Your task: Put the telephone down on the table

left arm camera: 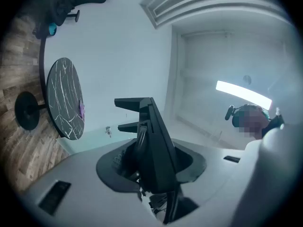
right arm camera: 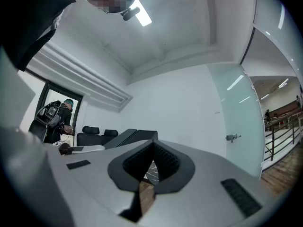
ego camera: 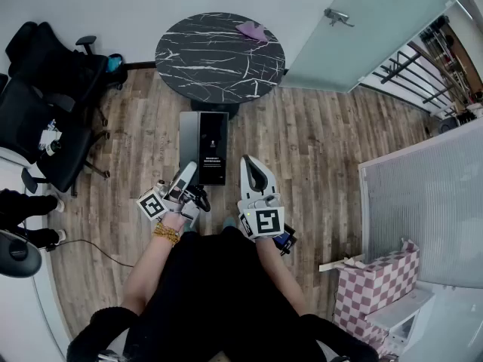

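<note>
My left gripper (ego camera: 185, 178) has its jaws set wide and clamped on a black, angular thing. From this close I take it for the telephone (left arm camera: 152, 141), held tilted up in the air. My right gripper (right arm camera: 151, 167) is pressed together with nothing in it. The round marble table (ego camera: 219, 55) stands ahead of me, well apart from the telephone, with a small purple thing (ego camera: 253, 31) near its far edge.

I see a black round table (ego camera: 204, 59) veined white at top centre, a purple cloth (ego camera: 253, 31), a black telephone (left arm camera: 154, 141), and 1 pink-and-white checked box (ego camera: 375, 283) lower right.
</note>
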